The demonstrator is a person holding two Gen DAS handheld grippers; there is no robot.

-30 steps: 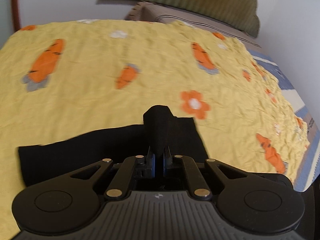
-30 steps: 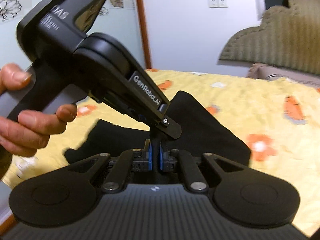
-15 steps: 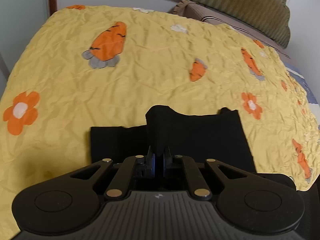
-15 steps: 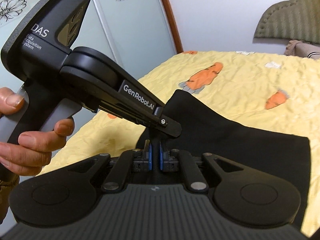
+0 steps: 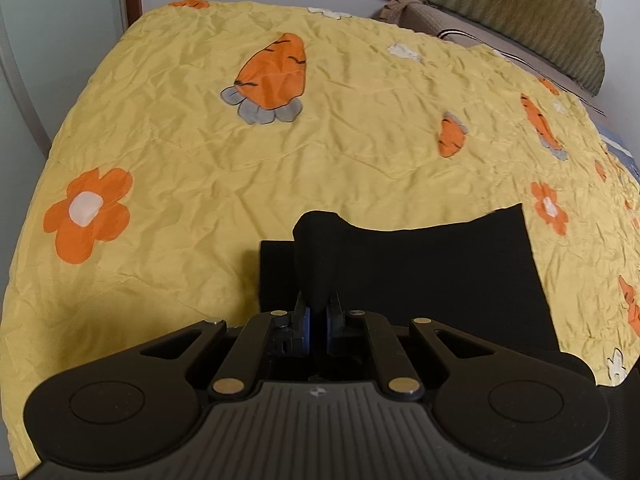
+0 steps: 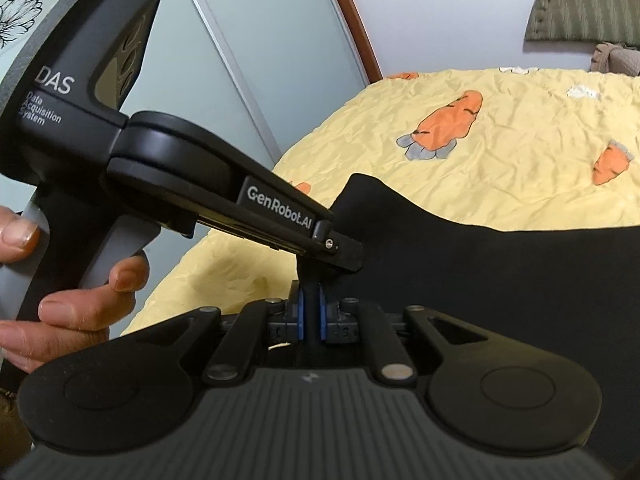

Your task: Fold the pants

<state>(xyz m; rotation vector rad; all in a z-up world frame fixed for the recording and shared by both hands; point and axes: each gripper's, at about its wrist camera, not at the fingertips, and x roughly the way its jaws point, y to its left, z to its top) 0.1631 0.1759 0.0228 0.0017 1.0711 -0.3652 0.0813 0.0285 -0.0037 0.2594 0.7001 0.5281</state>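
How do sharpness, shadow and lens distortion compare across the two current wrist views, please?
Left wrist view: sharp; fisheye bows the yellow bedspread into a dome; the black pants show almost no fabric detail; a soft shadow lies left of them. Right wrist view: also sharp; the wardrobe door rails curve; the hand sits stretched at the frame edge.

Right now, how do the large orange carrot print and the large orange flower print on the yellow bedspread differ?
The carrot print is long and tapered with grey leaves; the flower print is round-petalled with a white centre. The carrot print lies farther up the yellow bedspread; the flower print sits nearer its left edge. Both are orange.
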